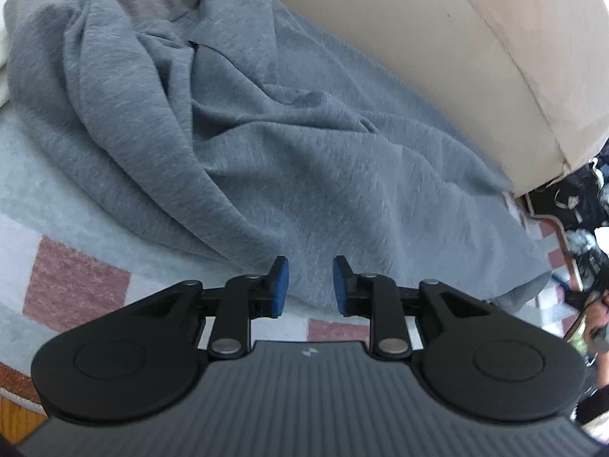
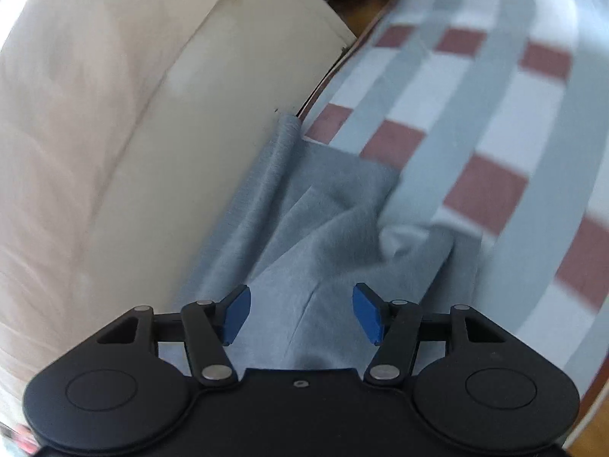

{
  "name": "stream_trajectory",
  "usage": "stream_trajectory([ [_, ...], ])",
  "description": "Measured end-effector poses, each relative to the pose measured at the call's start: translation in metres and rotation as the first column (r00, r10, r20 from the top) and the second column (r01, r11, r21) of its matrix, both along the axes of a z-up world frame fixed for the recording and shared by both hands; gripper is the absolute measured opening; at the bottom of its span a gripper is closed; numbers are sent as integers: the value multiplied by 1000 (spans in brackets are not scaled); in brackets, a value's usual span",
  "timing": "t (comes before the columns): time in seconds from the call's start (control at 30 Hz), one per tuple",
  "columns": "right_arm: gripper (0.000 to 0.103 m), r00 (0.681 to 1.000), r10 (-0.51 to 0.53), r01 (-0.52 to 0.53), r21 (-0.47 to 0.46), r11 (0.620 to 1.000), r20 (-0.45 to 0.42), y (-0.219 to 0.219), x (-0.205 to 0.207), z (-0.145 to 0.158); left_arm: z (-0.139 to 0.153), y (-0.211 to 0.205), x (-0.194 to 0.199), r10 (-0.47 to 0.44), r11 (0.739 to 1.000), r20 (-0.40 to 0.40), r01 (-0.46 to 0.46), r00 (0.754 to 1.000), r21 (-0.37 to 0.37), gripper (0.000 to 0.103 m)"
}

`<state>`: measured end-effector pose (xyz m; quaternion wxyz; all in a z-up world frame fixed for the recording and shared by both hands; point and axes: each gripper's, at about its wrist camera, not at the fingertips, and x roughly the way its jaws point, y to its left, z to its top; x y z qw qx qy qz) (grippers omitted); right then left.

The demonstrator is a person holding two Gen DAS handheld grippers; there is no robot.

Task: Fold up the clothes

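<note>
**Grey garment lies ahead of both spread grippers**

The left gripper [image 1: 310,285] holds its jaws apart, gripping nothing, just over the near edge of a rumpled grey sweatshirt [image 1: 236,144] spread on a checked rug [image 1: 76,278] against a beige sofa [image 1: 475,57]. The right gripper [image 2: 301,314], jaws wider apart and empty, hangs over the garment's ribbed hem [image 2: 266,175], which only the right wrist view shows.

A grey garment [image 1: 266,144] (rumpled, unfolded) is spread on a checked rug [image 2: 475,122], against a beige sofa [image 1: 437,38].
</note>
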<state>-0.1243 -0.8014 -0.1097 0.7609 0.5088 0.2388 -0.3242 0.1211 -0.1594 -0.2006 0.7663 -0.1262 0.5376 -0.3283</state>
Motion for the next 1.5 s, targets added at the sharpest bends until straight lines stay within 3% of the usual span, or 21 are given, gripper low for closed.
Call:
stream_trajectory([
  [0.07,67,994,29,-27,18,999,-105,-11,16,-3,-3,-5,-1,-11,1000,1,11,1000,21,24],
  [0.13,67,982,43,-23,112,993,-186,-26,28,-19,-7,-6,-2,-5,1000,-5,5,1000,28,24],
  [0.23,65,983,43,4,249,968,-180,-43,26,-54,-11,-4,-3,11,1000,-18,-10,1000,23,24],
  [0.3,12,991,26,15,297,955,-132,-43,23,-75,-12,-3,-2,22,999,-23,-22,999,28,24],
  [0.33,6,995,10,20,301,953,-98,-39,20,-83,-12,-3,-1,29,999,-25,-28,999,30,24],
  [0.4,6,1000,-19,23,196,980,-23,-23,10,-76,-10,-2,2,40,999,-23,-39,999,32,24],
  [0.5,6,999,21,-15,-121,993,46,8,-1,-30,-4,0,8,58,998,0,-58,998,18,24],
  [0.53,6,994,48,-25,-221,975,99,20,-7,-11,-1,2,9,67,998,9,-67,998,11,24],
  [0.6,6,952,148,-33,-390,920,269,47,-31,36,5,7,11,86,996,21,-86,996,-5,24],
  [0.67,5,921,235,-30,-546,837,310,83,-59,80,9,13,11,100,995,26,-99,995,-17,24],
  [0.7,5,918,245,-20,-580,815,312,96,-73,92,10,16,11,105,994,27,-104,994,-22,24],
  [0.8,5,955,133,27,-527,849,264,117,-109,87,13,25,10,122,992,30,-121,992,-33,24],
  [0.83,5,973,88,30,-494,869,215,119,-116,78,11,30,9,131,991,23,-130,991,-30,24],
  [0.9,5,1000,-11,19,-379,925,23,112,-121,40,6,41,9,154,988,1,-154,988,-22,24],
  [0.93,5,998,-38,22,-312,950,-43,108,-123,22,5,47,10,170,985,-5,-170,985,-19,24],
  [1.0,5,996,-46,33,-156,987,-82,97,-127,-10,5,60,11,209,978,0,-209,978,-10,24],
  [1.1,5,990,-54,62,53,997,-129,82,-133,-50,8,82,16,270,963,11,-270,963,-4,24],
  [1.17,5,990,-55,62,49,997,-131,76,-132,-47,10,95,20,315,949,23,-315,949,2,24],
  [1.23,6,988,-31,39,46,998,-152,69,-125,-45,11,107,25,357,934,40,-358,933,12,36],
  [1.3,6,986,-13,20,42,999,-165,71,-120,-44,12,116,28,384,922,67,-386,921,20,41],
  [1.5,6,981,-2,13,52,999,-196,66,-123,-50,3,123,44,425,905,35,-423,904,-52,41],
])
